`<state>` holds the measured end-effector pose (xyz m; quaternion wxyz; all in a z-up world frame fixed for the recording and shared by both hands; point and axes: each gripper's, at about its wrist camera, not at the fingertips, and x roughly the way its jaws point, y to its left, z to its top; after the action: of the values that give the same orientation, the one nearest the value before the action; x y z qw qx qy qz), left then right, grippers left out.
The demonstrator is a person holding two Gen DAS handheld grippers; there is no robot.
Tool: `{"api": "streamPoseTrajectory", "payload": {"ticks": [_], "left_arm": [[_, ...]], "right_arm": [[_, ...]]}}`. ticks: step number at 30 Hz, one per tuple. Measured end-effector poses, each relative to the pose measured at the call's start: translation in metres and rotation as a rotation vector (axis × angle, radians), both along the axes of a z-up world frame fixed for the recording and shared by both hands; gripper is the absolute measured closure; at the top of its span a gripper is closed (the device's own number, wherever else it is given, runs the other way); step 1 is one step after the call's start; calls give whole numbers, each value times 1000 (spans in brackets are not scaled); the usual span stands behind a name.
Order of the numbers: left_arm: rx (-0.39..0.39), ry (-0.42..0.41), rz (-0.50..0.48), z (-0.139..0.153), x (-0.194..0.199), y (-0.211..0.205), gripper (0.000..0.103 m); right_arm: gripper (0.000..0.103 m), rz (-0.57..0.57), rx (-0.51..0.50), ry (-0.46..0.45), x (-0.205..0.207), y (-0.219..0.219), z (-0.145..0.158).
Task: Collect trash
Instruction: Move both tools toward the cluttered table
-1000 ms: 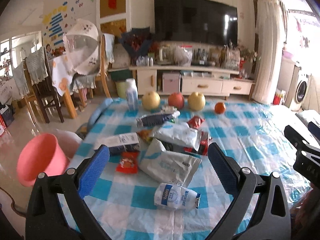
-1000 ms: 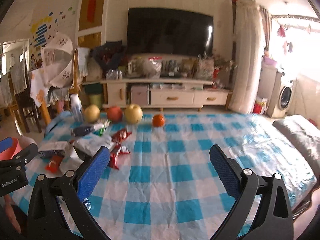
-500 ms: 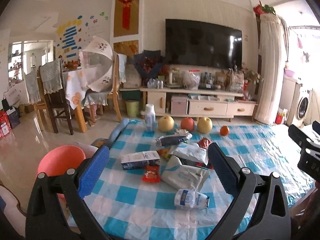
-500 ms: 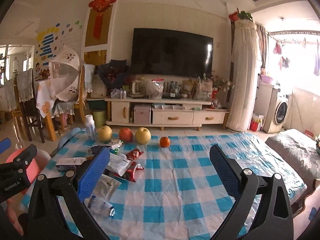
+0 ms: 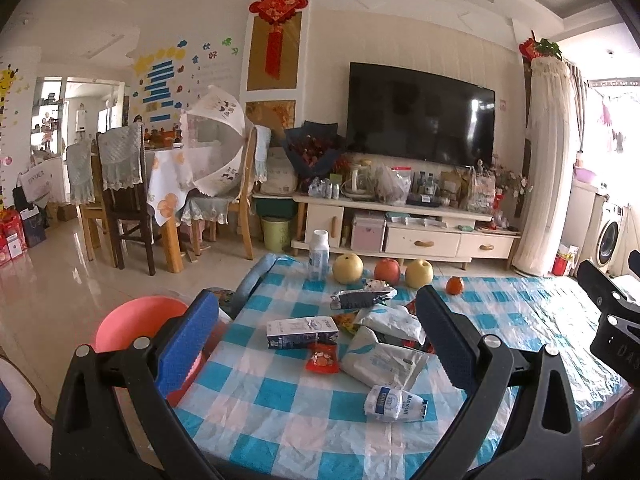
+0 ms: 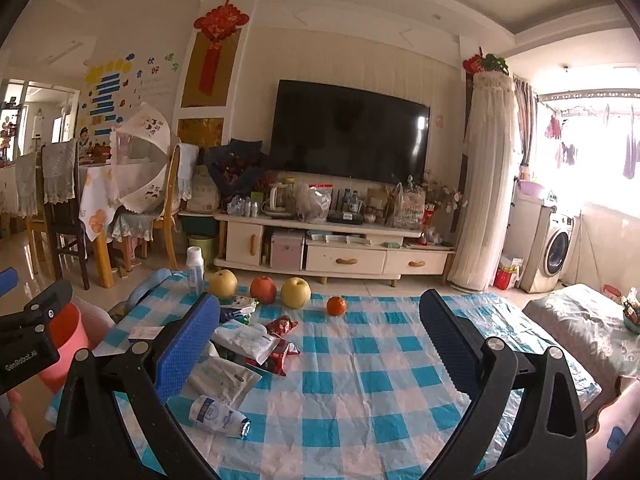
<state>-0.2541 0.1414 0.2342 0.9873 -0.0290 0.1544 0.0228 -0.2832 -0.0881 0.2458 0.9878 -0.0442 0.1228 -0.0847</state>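
I hold my left claw (image 5: 316,344) and right claw (image 6: 320,344) wide and empty above the near edge of the desk (image 6: 372,364), so I judge the collecting has not begun and I am choosing a first piece. The trash sits in a cluster short of the red apple (image 5: 387,271): a small carton (image 5: 303,332), a red snack packet (image 5: 322,361), white wrappers (image 5: 384,360), and nearest me a crumpled white pouch (image 5: 394,403). Next I should lower my left claw onto that pouch, pinch it, then carry it to the pink bin (image 5: 132,322) just off the desk's left edge.
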Motion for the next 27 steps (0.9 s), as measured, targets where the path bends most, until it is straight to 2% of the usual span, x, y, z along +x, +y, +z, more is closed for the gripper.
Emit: {"api": "streamPoseTrajectory", "payload": {"ticks": [19,27], "left_arm": [[14,4,-1,-2,-10,6,4],[29,24,2,-15,-6,-2,4]], "right_arm": [[5,10,-4,28,1,6,-4],[5,11,-1,54,10,1,-8]]}}
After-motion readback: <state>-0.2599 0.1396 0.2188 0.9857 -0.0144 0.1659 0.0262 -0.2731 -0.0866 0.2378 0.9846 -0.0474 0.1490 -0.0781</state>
